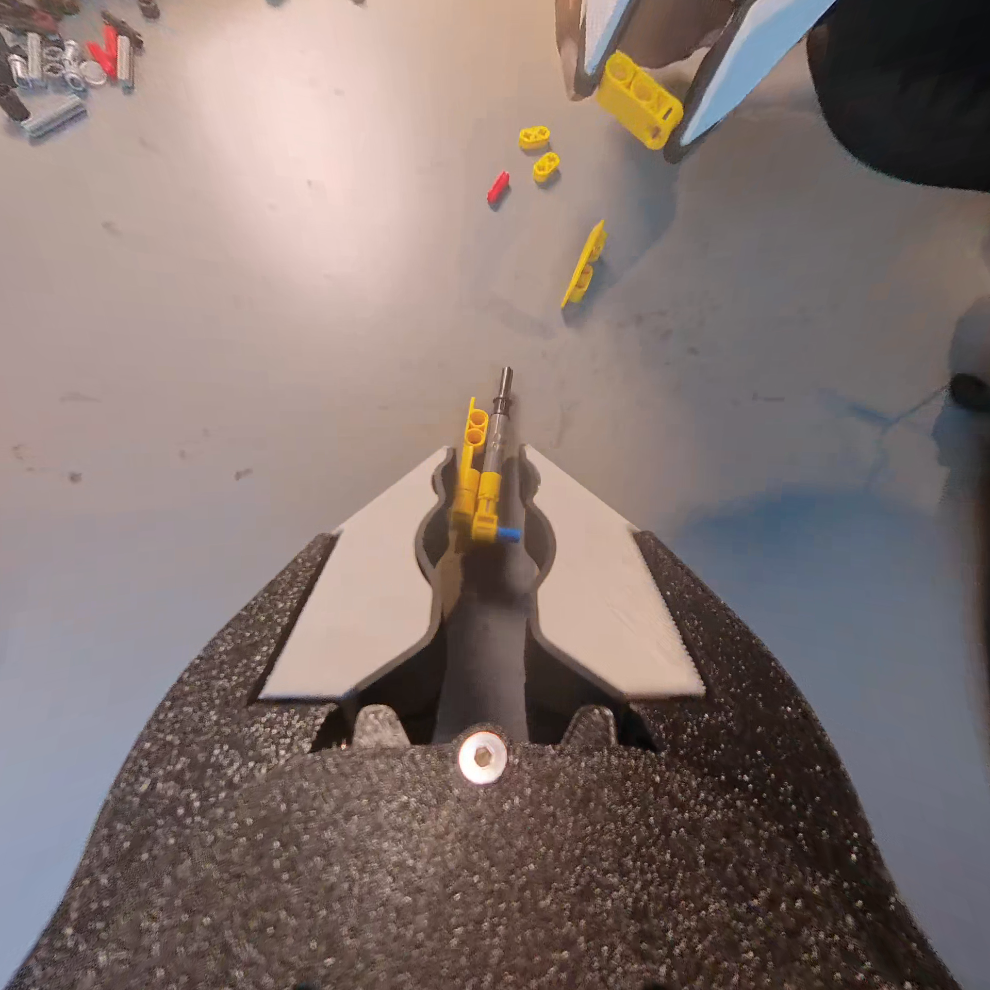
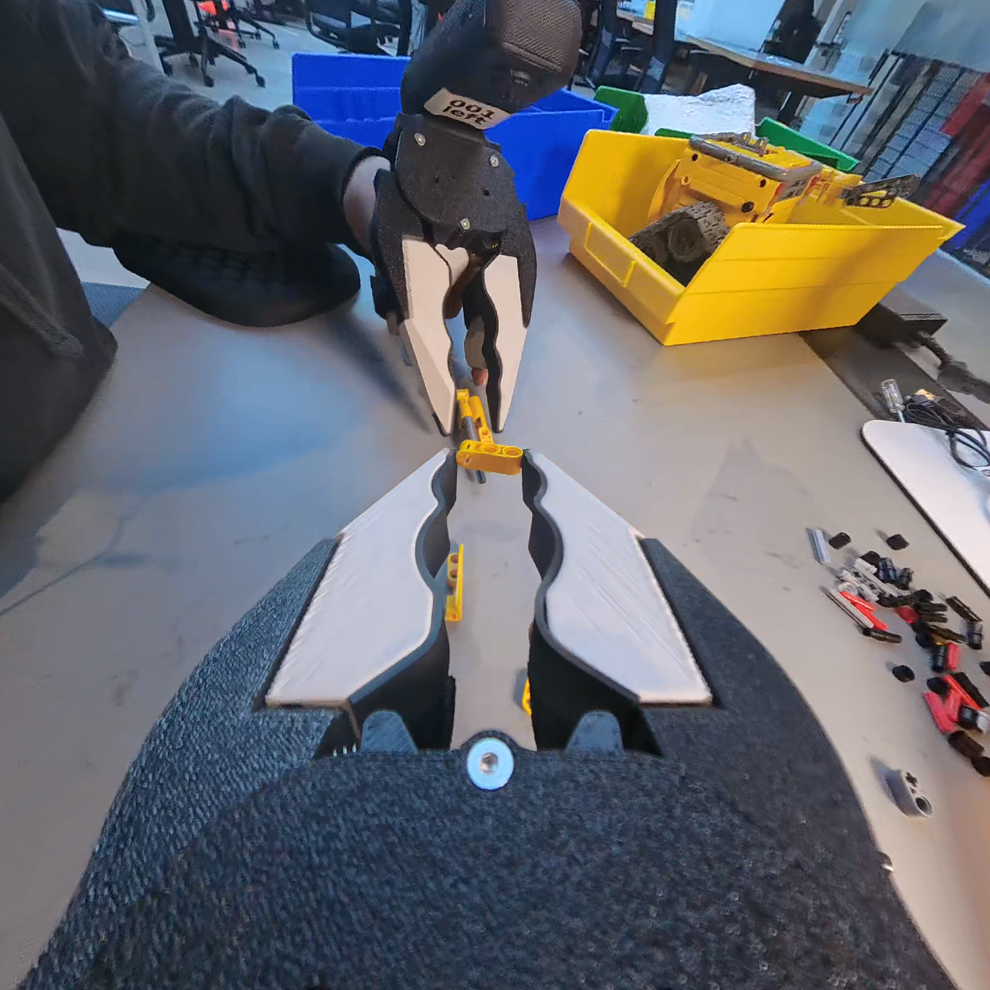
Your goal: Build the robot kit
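Bins first: yellow bin (image 2: 750, 278) on the grey table (image 2: 669, 482) holds a yellow tracked toy vehicle (image 2: 718, 198), tilted, treads facing out. Blue bin (image 2: 348, 91) and green bin (image 2: 793, 139) stand behind it; contents not visible.

Left gripper (image 1: 485, 455) is pinched on a small yellow-and-grey assembly (image 1: 479, 482): yellow pieces, a grey axle sticking forward past the tips, a blue pin at the rear. Right gripper (image 2: 488, 462) clamps a yellow three-hole beam (image 2: 488, 458) by its ends, right at the fingertips. The axle tip sits at the beam, touching or just under it; cannot tell which. The two grippers meet tip to tip above the table.

Room: bare tabletop to the left of both grippers. On the right, a pile of black, red and grey small parts (image 2: 910, 616) and a white board edge (image 2: 932, 482) with cables. A person's dark sleeve (image 2: 187, 187) rests on the table's far left.

Only the left wrist view shows two small yellow connectors (image 1: 541, 150), a red pin (image 1: 498, 186) and a flat yellow piece (image 1: 585, 265) lying apart on the table. Only the right wrist view shows the bins.
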`<state>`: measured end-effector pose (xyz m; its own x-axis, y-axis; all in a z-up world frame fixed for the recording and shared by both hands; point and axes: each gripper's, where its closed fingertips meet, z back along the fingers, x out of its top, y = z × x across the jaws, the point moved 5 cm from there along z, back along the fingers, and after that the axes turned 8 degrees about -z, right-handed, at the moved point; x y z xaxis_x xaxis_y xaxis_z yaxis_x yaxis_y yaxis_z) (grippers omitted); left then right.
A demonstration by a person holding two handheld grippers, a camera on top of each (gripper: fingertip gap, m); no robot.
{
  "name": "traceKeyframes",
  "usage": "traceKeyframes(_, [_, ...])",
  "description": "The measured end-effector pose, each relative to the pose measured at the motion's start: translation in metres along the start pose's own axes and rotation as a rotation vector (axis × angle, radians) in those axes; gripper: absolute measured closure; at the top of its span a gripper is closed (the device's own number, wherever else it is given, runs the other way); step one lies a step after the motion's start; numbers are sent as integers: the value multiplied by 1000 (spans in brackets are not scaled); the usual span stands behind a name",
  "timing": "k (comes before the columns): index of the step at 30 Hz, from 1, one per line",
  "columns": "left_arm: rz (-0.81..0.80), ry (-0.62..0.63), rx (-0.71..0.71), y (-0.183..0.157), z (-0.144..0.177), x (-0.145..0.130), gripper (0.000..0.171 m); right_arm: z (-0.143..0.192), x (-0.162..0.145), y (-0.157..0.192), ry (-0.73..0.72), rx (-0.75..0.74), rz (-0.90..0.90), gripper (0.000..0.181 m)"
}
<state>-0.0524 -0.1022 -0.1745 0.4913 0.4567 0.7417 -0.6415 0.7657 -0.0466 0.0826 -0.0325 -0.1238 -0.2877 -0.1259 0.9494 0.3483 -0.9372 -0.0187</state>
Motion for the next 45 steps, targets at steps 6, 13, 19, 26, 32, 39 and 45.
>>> traceKeyframes(6, [-141,-45,25,-10,-3,11,158,-3,-3,5,0,41,1,157])
traceKeyframes(13, [-84,-372,-144,-39,23,59,158,8,15,17,-141,172,-71,157])
traceKeyframes(19, [-85,-391,-200,-49,24,61,158,8,18,23,-160,241,-110,157])
traceKeyframes(26, [-117,-344,-239,-56,21,56,158,5,14,33,-93,301,-107,157])
traceKeyframes(32, [-95,-278,-260,-59,14,51,159,3,7,38,-7,298,-68,158])
traceKeyframes(39, [-54,-275,-294,-60,7,49,159,-1,6,40,34,284,-67,158])
traceKeyframes(45, [-40,-277,-308,-63,3,49,159,-1,2,43,65,295,-85,158])
